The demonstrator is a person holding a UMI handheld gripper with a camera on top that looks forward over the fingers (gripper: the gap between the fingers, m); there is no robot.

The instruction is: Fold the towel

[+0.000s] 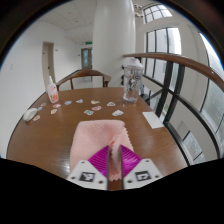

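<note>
In the gripper view, the gripper [113, 168] hangs over the near edge of a round wooden table [40, 140]. Its fingers are pressed together on the near edge of a pale pink towel [103, 138], which lies on the table just ahead of them and bunches up between the magenta pads [103, 161]. The towel looks roughly rectangular and compact, so the fold seems under way or partly made; whether another fold is left I cannot tell.

Farther off, small scraps or cards [92, 103] lie scattered across the table. A clear pitcher [132, 82] stands at the far right, a pinkish bottle [52, 92] at the far left. Beyond are chairs, a white column [113, 35] and large windows [160, 35] on the right.
</note>
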